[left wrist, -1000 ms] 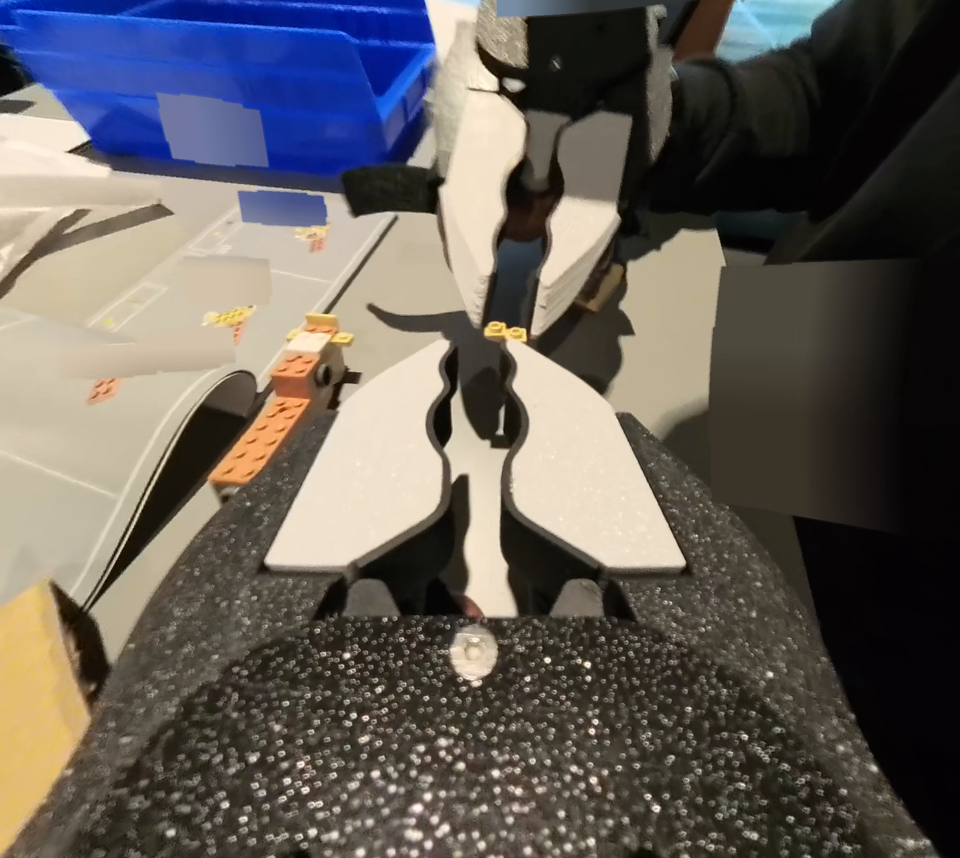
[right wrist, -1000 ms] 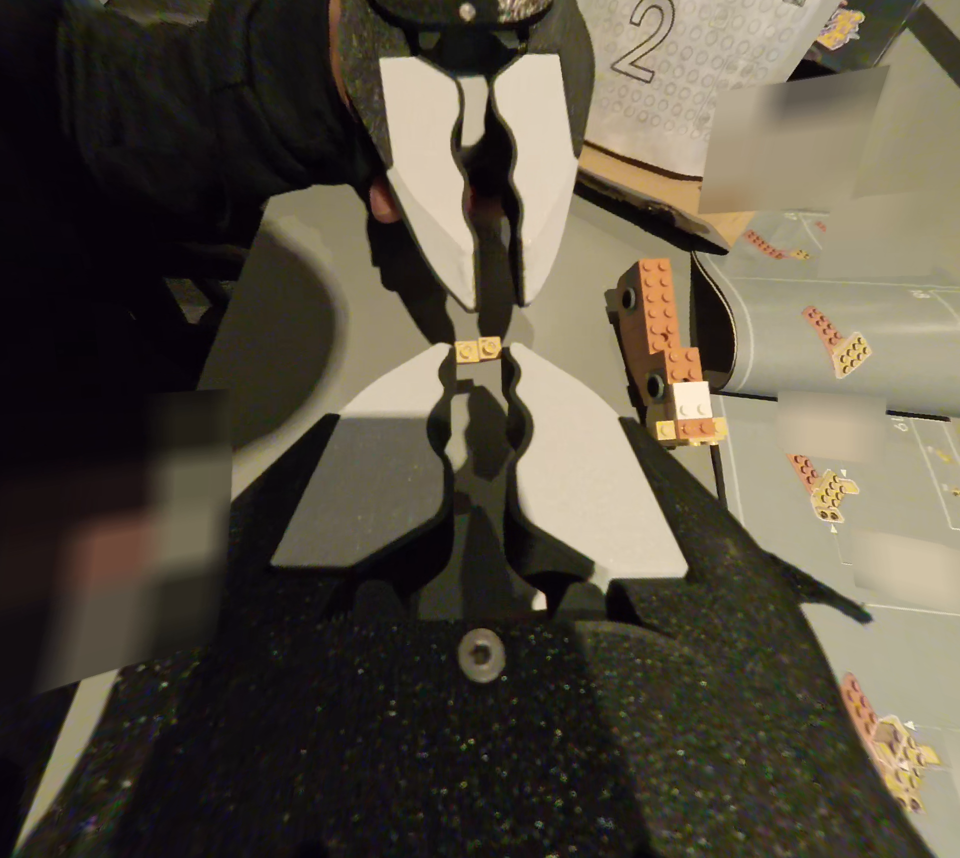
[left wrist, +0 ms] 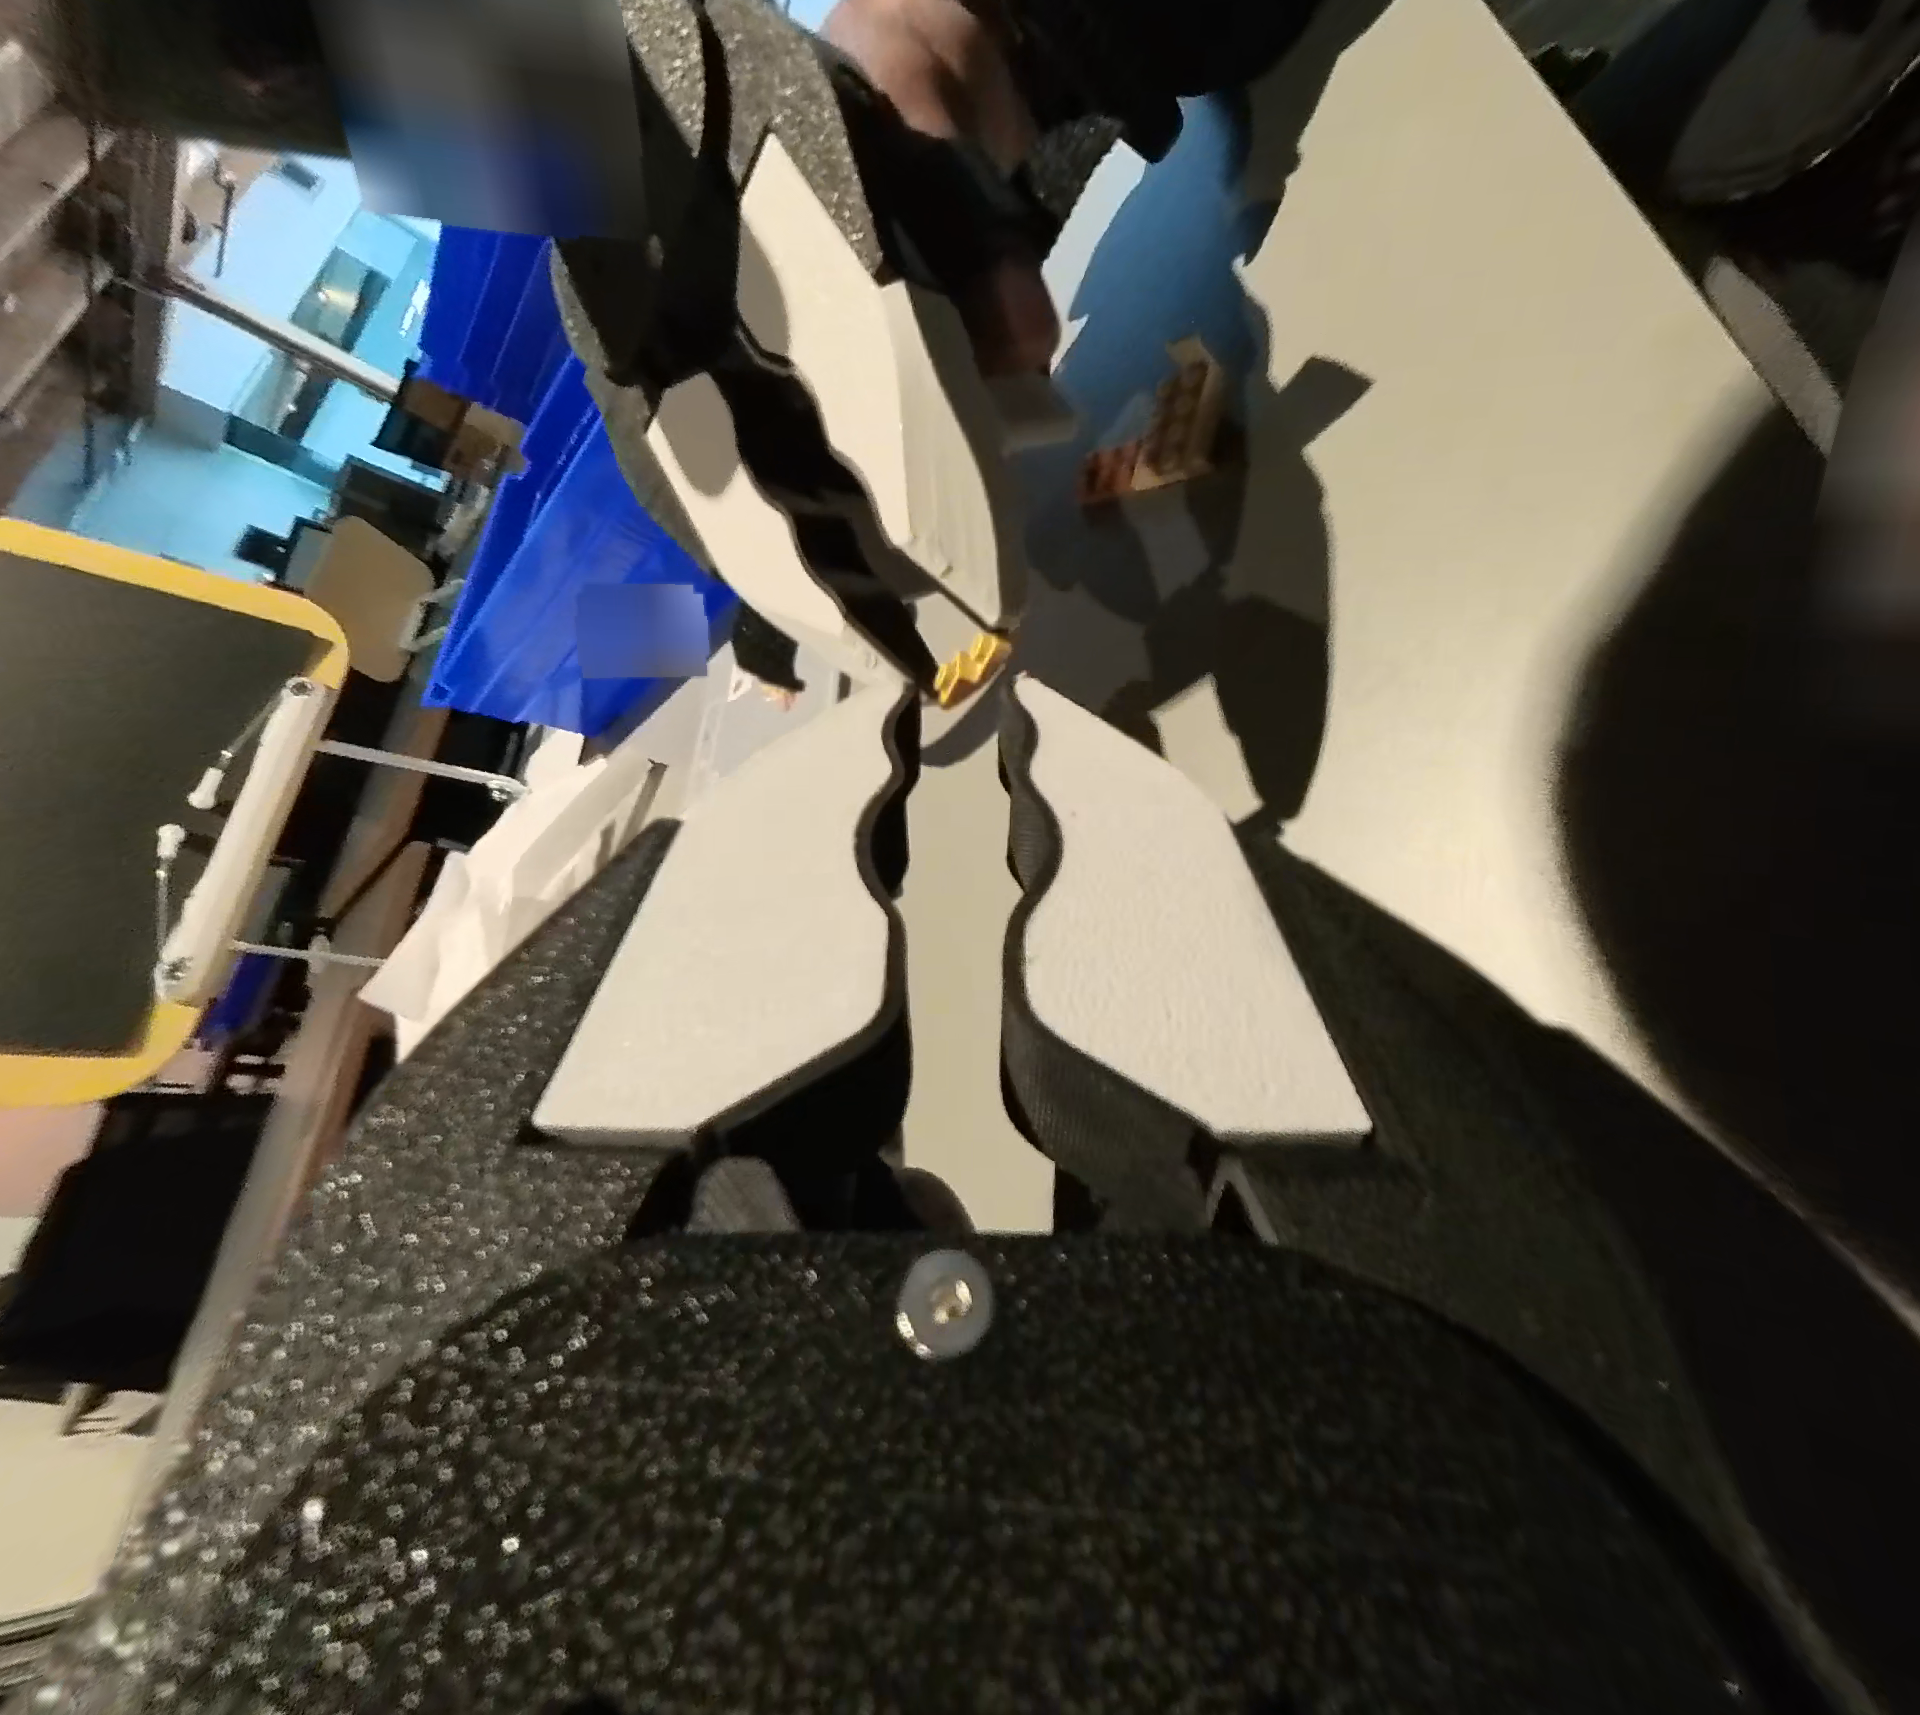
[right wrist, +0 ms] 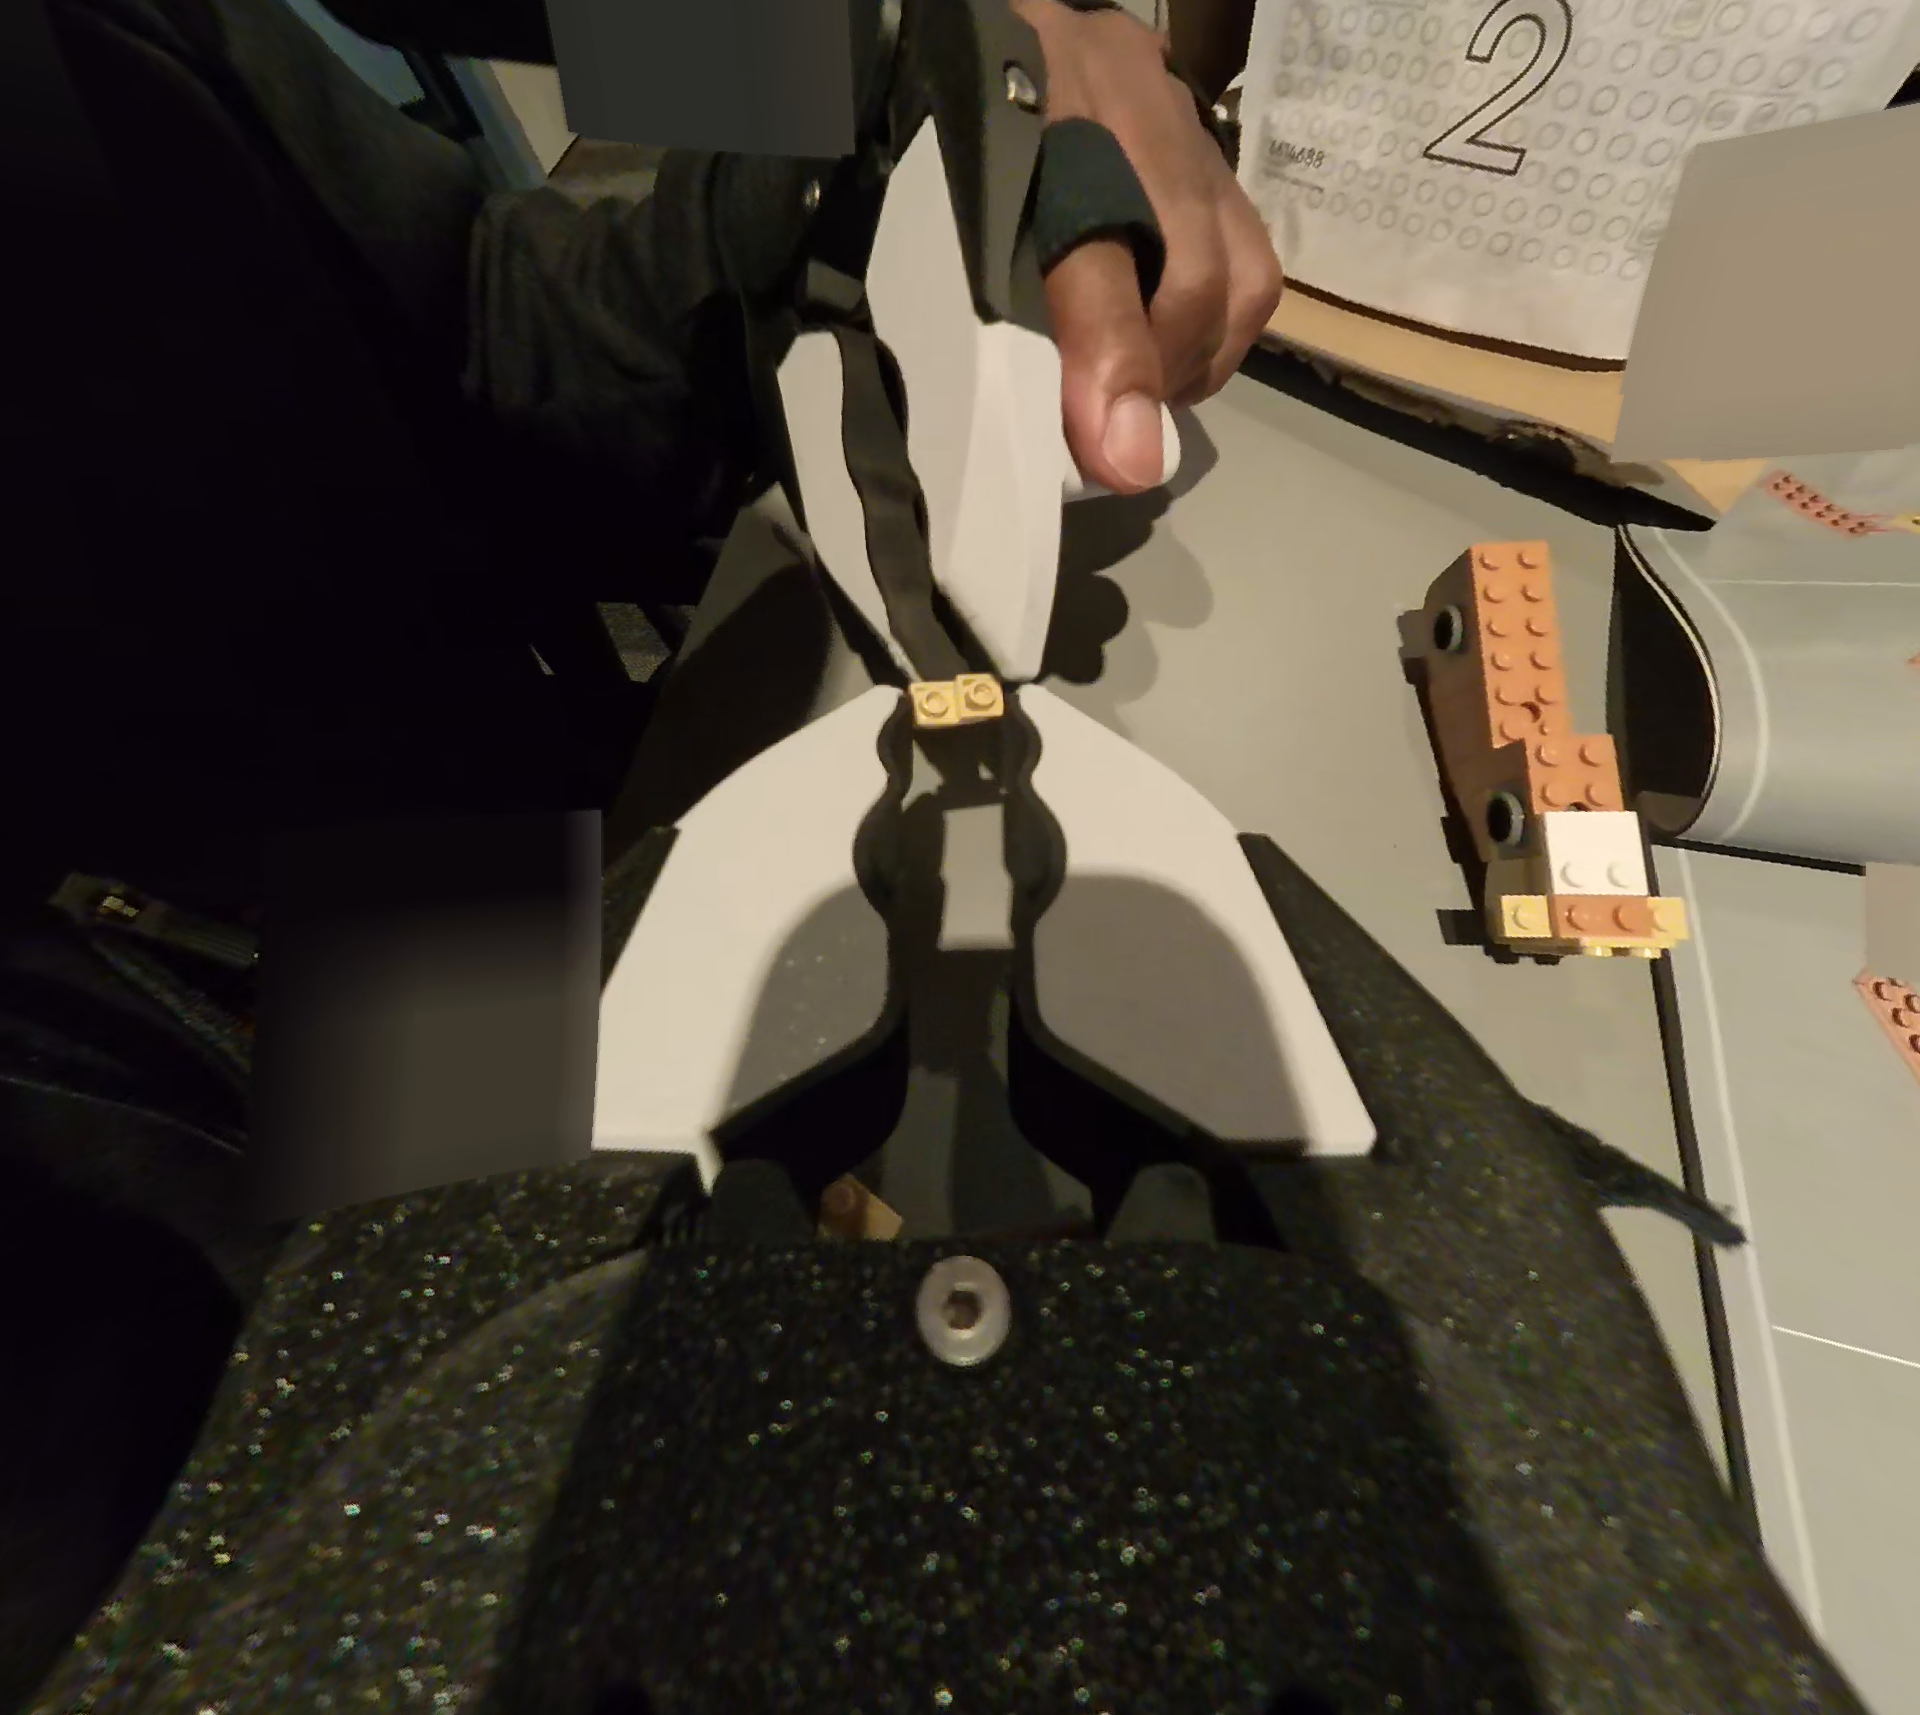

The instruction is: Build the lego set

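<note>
A small gold Lego piece [right wrist: 956, 701] is pinched between the tips of my right gripper [right wrist: 956, 711], held above the grey table [right wrist: 1247, 543]. My left gripper [right wrist: 951, 678] comes down from above, rolled sideways, with its narrow jaws touching the piece's far side. In the left wrist view the piece [left wrist: 971, 666] sits at my left gripper's tips [left wrist: 961, 691], and the right gripper [left wrist: 961, 649] reaches in from the upper left. I cannot tell whether the left jaws clamp it. The orange, white and tan partial build [right wrist: 1507, 730] lies on the table to the right, also shown blurred in the left wrist view [left wrist: 1153, 439].
An open instruction booklet [right wrist: 1818, 699] curls up right of the build. A white numbered paper bag [right wrist: 1558, 55] on cardboard [right wrist: 1455, 356] stands behind. Blue bins [left wrist: 551, 543] are at the far side. A tan brick [right wrist: 857, 1213] lies under my right gripper. My left and right fingertips are right by each other.
My left gripper has rolled sharply sideways and closed the small gap to the piece, so its tips now touch it. The right gripper still holds the piece in the same spot.
</note>
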A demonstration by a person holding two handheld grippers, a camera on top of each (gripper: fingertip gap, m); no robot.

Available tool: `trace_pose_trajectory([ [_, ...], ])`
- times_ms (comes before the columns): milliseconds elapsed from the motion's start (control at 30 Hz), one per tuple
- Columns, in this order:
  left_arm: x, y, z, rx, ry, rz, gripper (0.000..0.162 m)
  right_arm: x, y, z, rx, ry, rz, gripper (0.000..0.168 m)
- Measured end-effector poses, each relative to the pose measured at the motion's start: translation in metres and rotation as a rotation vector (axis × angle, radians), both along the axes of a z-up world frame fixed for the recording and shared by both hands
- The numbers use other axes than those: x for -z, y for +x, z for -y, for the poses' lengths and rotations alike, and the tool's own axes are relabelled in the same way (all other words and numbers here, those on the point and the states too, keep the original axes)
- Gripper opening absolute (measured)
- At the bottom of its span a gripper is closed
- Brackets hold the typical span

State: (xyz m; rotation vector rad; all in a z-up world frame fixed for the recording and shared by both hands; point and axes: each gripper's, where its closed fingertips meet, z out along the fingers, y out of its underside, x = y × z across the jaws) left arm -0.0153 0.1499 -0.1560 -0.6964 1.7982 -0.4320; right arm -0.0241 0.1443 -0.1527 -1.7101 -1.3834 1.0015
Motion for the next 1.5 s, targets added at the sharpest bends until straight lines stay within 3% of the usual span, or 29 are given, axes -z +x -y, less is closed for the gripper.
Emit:
trace_pose_trajectory([
  [633, -0.016, 0.000, -0.010, -0.050, 0.116, 0.089, 0.005, -0.006, 0.004, -0.010, 0.064, 0.046, -0.012, 0.022],
  [1200, -0.044, 0.004, 0.003, -0.002, 0.119, 0.277, 0.005, -0.042, -0.002, 0.008, -0.052, -0.106, -0.298, 0.025],
  [1500, -0.045, 0.006, -0.001, -0.038, 0.200, 0.280, 0.005, -0.042, -0.001, 0.001, -0.009, -0.105, -0.298, 0.017],
])
